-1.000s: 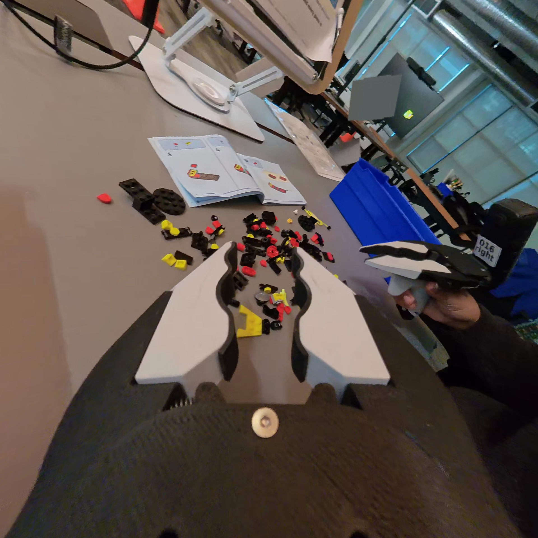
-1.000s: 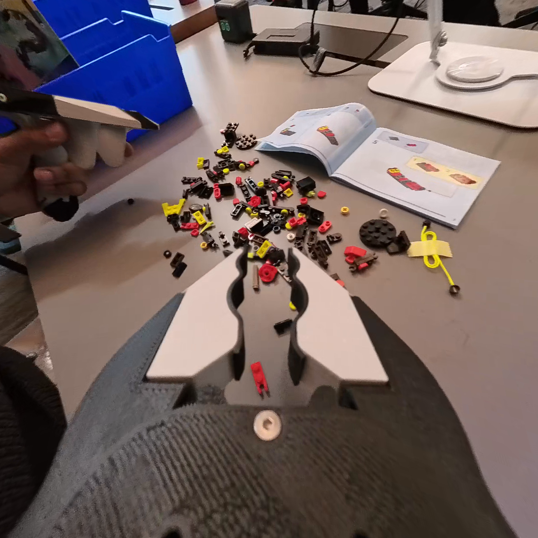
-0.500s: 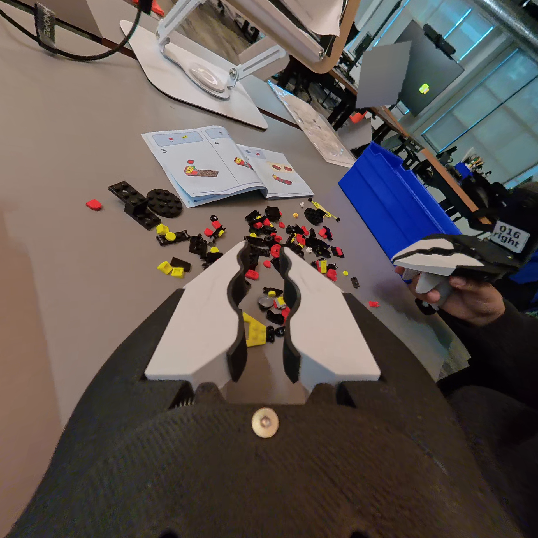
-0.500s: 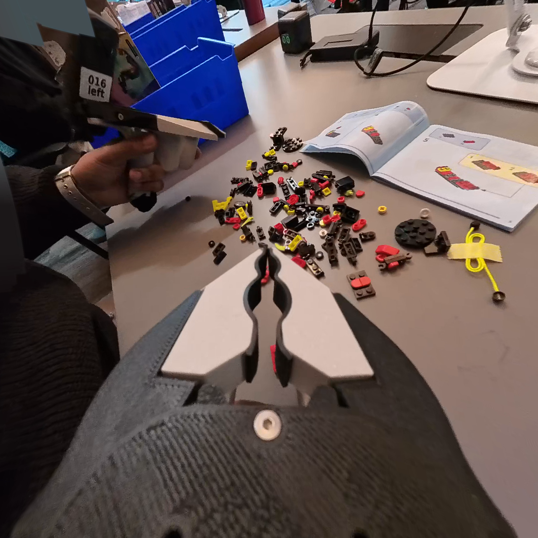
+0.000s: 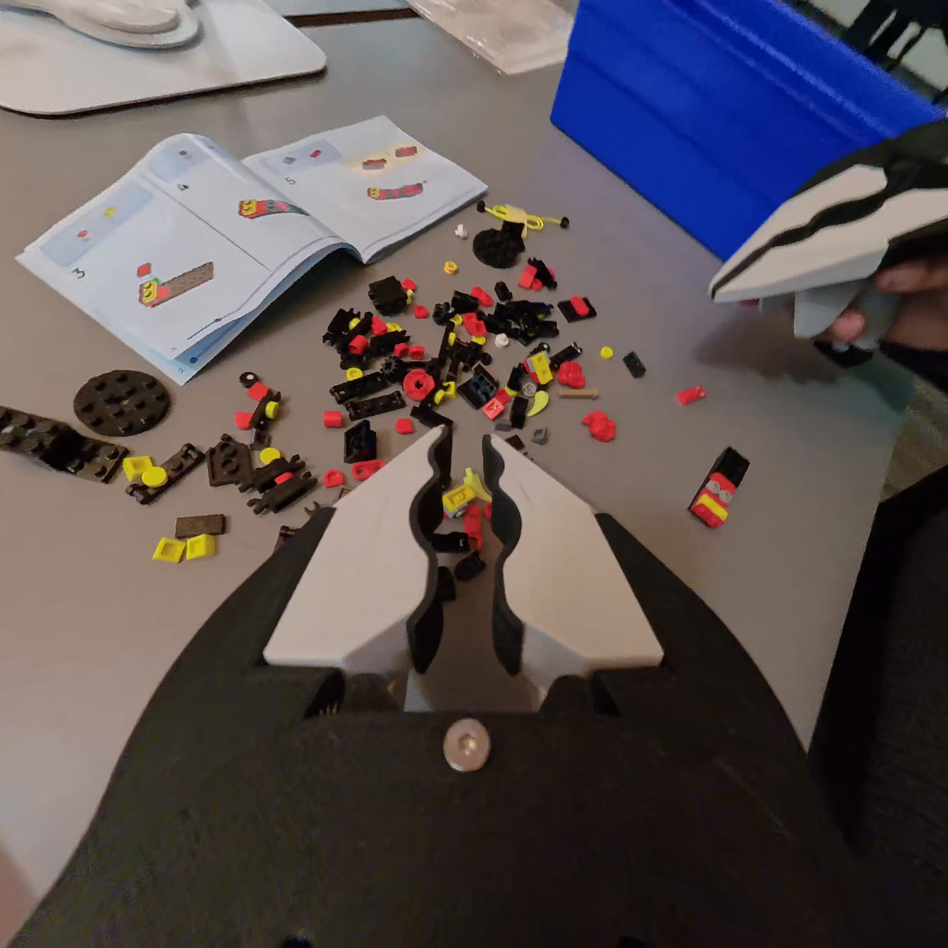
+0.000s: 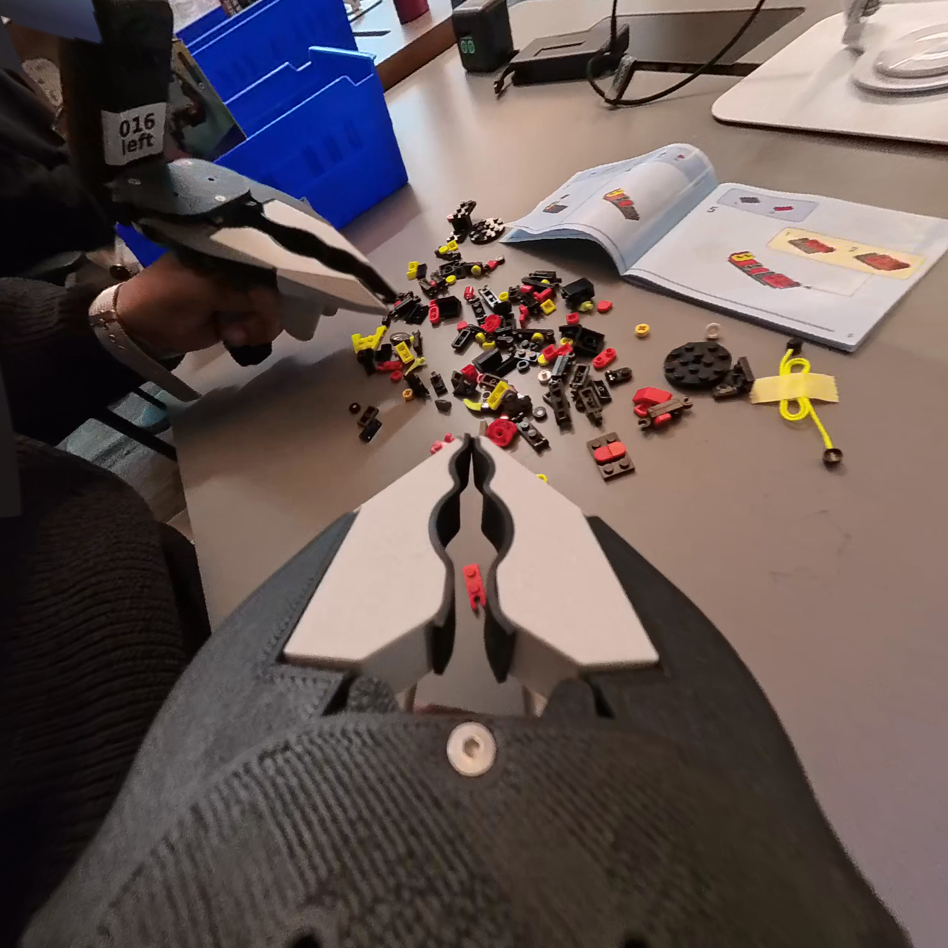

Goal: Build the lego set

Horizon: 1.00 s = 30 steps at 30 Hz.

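A pile of small black, red and yellow lego pieces [image 5: 451, 359] lies on the grey table [image 5: 154, 615]; it also shows in the right wrist view [image 6: 513, 338]. My left gripper [image 5: 466, 436] hovers low over the near edge of the pile, jaws narrowly open and empty, with a yellow piece [image 5: 460, 496] on the table between the fingers. My right gripper [image 6: 469, 442] is shut with nothing seen at its tips, just short of the pile. A red clip piece [image 6: 473, 585] lies on the table under it. A small black, red and yellow assembly [image 5: 715, 495] lies apart on the right.
An open instruction booklet [image 5: 231, 231] lies behind the pile. A blue bin [image 5: 718, 102] stands at the far right. A black round plate [image 5: 121, 402] and a long black plate [image 5: 51, 443] lie left. A taped yellow string [image 6: 792, 390], a white stand base [image 6: 846, 92] and cables [image 6: 615, 61] lie farther off. Left tips to right tips: about 15 centimetres. From my left tips it is roughly 15 centimetres to the black round plate [image 5: 121, 402]; from my right, 30 centimetres. It is also in sight in the right wrist view [image 6: 484, 228].
My left gripper has tipped down and moved in over the pile, its jaws narrowing. My right gripper has gone from open to shut and drawn back from the pile.
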Each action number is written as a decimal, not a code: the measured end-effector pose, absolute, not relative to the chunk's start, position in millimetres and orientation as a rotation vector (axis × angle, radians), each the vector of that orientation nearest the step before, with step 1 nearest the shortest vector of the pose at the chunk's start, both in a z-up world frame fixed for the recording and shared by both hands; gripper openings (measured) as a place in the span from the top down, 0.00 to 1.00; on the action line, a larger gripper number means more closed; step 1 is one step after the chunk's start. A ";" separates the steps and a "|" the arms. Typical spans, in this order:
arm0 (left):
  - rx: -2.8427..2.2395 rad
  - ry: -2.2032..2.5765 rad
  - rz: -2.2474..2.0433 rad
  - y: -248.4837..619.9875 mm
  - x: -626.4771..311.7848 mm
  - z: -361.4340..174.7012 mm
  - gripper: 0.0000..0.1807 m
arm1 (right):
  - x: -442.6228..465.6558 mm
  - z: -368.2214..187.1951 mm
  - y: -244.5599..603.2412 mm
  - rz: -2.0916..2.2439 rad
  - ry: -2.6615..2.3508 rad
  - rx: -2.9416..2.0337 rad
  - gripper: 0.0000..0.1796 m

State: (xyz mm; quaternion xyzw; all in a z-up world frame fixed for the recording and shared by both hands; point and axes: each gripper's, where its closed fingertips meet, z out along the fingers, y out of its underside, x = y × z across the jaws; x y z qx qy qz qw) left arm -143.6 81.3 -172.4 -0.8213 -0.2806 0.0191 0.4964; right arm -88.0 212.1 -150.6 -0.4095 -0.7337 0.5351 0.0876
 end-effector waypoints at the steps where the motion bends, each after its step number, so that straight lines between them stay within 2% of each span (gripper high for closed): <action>1: -2.013 -0.661 0.047 82.2 -141.6 -174.5 0.96 | -88.1 -151.2 213.5 1.588 -2.180 -1.226 1.00; 4: -2.096 -0.625 0.031 81.4 -135.9 -183.5 1.00 | -87.9 -152.8 215.4 1.575 -2.179 -1.239 1.00; 8: -2.199 -0.607 -0.072 80.0 -118.3 -188.1 1.00 | -88.5 -153.7 216.5 1.555 -2.176 -1.234 1.00; 11: -2.262 -0.550 0.026 78.8 -114.0 -186.6 1.00 | -89.3 -155.0 217.0 1.544 -2.179 -1.233 1.00; 14: -2.372 -0.517 0.184 71.9 -119.4 -202.3 0.95 | -90.4 -156.1 216.3 1.542 -2.183 -1.237 1.00; 17: -2.415 -0.520 0.112 74.3 -110.4 -215.9 0.93 | -91.2 -157.4 215.9 1.538 -2.188 -1.238 1.00; 30: -2.403 -0.544 0.187 70.3 -121.8 -217.4 0.92 | -93.9 -160.5 217.8 1.527 -2.191 -1.250 0.99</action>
